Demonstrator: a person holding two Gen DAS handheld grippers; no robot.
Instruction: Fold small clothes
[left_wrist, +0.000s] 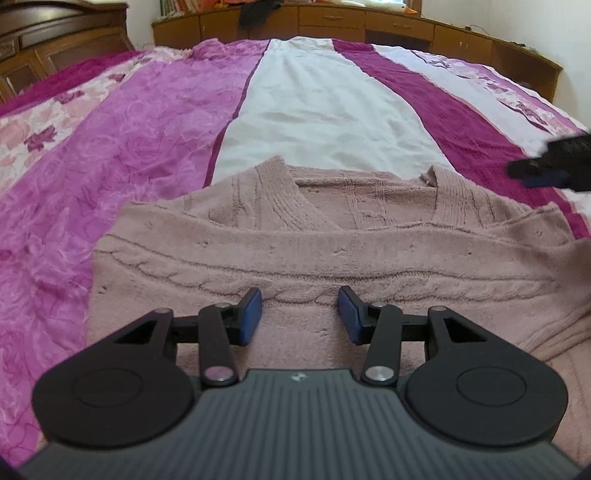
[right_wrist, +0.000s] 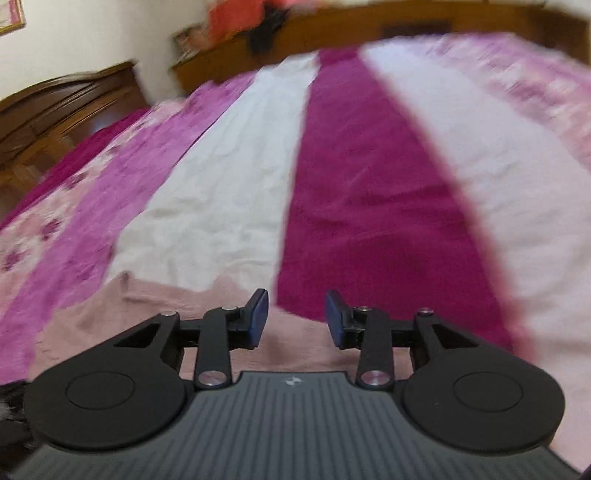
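Observation:
A dusty-pink cable-knit sweater (left_wrist: 332, 236) lies flat on the bed, collar away from me, with its lower part folded up across the body. My left gripper (left_wrist: 300, 314) hovers open just above the sweater's near part, nothing between its blue pads. At the far right of the left wrist view my right gripper (left_wrist: 546, 166) shows as a dark blurred shape beside the sweater's right shoulder. In the right wrist view the right gripper (right_wrist: 296, 317) stands open over the sweater's edge (right_wrist: 155, 306), holding nothing. That view is motion-blurred.
The bed carries a spread (left_wrist: 303, 110) striped in white, magenta and floral pink. Wooden cabinets (left_wrist: 332, 22) with dark clothes on top run along the far side. A dark wooden headboard (left_wrist: 55, 33) stands at the left.

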